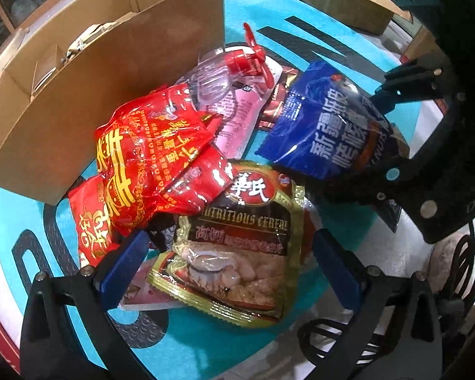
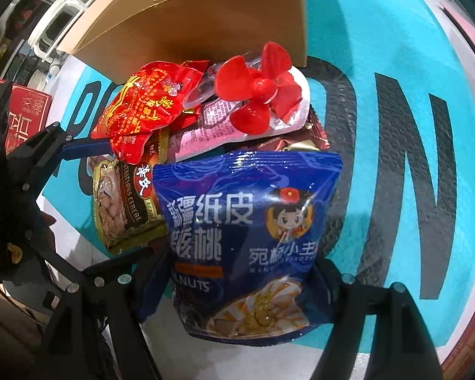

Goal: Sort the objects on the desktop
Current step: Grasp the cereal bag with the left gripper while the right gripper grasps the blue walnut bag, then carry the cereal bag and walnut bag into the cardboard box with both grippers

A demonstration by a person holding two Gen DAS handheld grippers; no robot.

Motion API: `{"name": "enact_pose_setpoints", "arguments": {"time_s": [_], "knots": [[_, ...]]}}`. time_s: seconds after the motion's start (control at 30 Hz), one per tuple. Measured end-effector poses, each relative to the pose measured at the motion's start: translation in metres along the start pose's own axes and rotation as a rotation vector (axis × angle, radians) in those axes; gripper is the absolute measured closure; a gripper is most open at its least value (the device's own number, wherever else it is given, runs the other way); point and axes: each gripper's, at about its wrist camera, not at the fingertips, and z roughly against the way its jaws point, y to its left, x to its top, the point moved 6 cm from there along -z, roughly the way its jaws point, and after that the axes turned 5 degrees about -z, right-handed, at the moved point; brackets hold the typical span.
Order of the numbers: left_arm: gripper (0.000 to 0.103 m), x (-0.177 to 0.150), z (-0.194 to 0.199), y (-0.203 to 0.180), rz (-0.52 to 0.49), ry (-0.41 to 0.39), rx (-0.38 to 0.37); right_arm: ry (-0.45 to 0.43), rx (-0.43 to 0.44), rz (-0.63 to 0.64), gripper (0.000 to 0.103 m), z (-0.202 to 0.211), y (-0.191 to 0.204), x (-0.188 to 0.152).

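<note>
A pile of snack packets lies on the teal mat. My right gripper [image 2: 242, 288] is shut on a blue walnut bag [image 2: 247, 231], also in the left wrist view [image 1: 326, 120], held at the pile's edge. My left gripper [image 1: 231, 269] is open, its blue pads on either side of a gold-and-brown cereal packet [image 1: 237, 253], which also shows in the right wrist view [image 2: 126, 202]. Red packets [image 1: 148, 164] lie beside it. A red toy fan [image 2: 262, 95] in clear packaging rests on a pink packet [image 1: 234, 114].
An open cardboard box [image 1: 79, 101] stands just behind the pile, with something inside. Another cardboard box [image 1: 342, 0] is at the far right of the mat. A red printed box [image 2: 25, 114] lies at the mat's left edge.
</note>
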Motion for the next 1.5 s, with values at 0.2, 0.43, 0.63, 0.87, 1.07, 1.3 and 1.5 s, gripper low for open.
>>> {"name": "enact_pose_setpoints", "arguments": {"time_s": [0.2,0.43,0.63,0.87,1.07,1.3,1.5], "knots": [[0.025,0.002,0.005,0.000,0.019,-0.016,-0.021,-0.002,-0.004,-0.005,0.025,-0.001,0.002,0.001],[0.046,0.003,0.015,-0.005,0.020,-0.023,-0.077,-0.004,-0.011,-0.018,0.026,0.000,0.001,0.000],[0.046,-0.016,0.032,-0.005,0.029,-0.036,-0.091,-0.012,-0.032,-0.025,0.026,0.007,-0.002,-0.003],[0.046,-0.020,0.044,-0.001,0.050,-0.050,-0.090,-0.020,-0.040,-0.025,0.026,0.019,0.001,-0.009],[0.046,-0.015,0.056,-0.002,0.046,-0.075,-0.080,-0.033,-0.039,-0.014,0.026,0.032,0.009,-0.010],[0.046,-0.011,0.071,-0.002,0.062,-0.108,-0.082,-0.053,-0.028,0.000,0.026,0.047,0.019,-0.009],[0.046,-0.015,0.091,0.004,0.076,-0.138,-0.069,-0.070,-0.019,0.009,0.026,0.059,0.027,-0.008]]}}
